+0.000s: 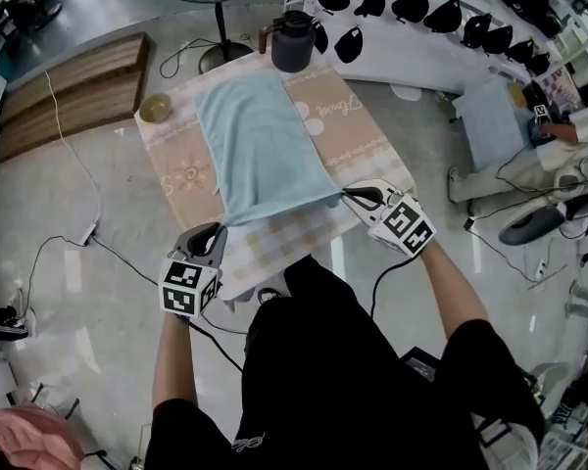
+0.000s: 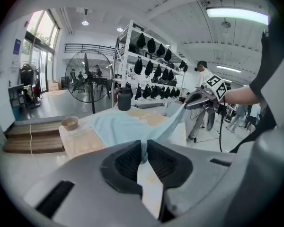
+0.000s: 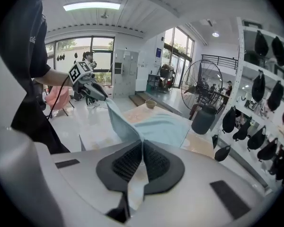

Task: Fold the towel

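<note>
I watch the head view with the far end of the desk (image 1: 181, 179) as 12 o'clock. The left tongs (image 1: 220, 229) are clamped on the near left corner of the light blue towel (image 1: 260, 140), at about 7 o'clock of the cloth. The right tongs (image 1: 349, 196) are clamped on its near right corner, at about 5 o'clock. In each gripper view I see the dark pads pressed together with a thin fold of towel pinched between them. The near edge is raised off the desk and stretches between the two tongs. The far part of the towel lies flat on the patterned cover, running toward 12 o'clock. A dark jug (image 1: 292, 42) stands just beyond the towel's far edge at 12 o'clock. A small bowl (image 1: 157, 108) sits at 10 o'clock, near the desk's corner and apart from the towel. A floor fan (image 1: 224, 55) stands past the desk, at about 11 o'clock.
</note>
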`<act>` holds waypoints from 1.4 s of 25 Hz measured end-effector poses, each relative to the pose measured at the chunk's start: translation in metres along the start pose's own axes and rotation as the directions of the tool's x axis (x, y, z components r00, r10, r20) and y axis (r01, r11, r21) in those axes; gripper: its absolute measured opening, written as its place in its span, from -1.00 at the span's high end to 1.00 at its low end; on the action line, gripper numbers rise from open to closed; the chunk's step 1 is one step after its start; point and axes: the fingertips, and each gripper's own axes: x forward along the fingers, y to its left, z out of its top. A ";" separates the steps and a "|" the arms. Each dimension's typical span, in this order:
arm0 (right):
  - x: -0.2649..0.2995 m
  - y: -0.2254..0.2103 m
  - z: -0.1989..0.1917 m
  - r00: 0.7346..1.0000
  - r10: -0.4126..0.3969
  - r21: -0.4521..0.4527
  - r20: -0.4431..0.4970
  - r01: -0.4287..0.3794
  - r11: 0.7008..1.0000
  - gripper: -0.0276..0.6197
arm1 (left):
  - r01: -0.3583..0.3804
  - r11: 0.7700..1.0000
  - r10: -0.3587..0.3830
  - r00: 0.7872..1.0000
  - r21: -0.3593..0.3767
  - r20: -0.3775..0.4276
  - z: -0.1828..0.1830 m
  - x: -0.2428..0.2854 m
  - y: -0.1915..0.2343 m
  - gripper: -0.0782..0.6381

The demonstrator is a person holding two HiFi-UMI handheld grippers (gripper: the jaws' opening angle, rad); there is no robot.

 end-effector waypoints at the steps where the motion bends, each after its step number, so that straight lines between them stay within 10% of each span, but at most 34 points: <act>1: 0.003 -0.006 0.005 1.000 -0.008 -0.004 0.001 0.008 1.000 0.88 | -0.019 1.000 0.019 1.000 -0.003 0.012 0.010 0.002 0.009 0.65; 35: 0.211 -0.281 0.091 0.999 -0.007 0.051 0.043 0.004 0.999 0.88 | -0.281 0.952 0.278 0.960 -0.120 -0.039 0.141 0.194 0.254 0.64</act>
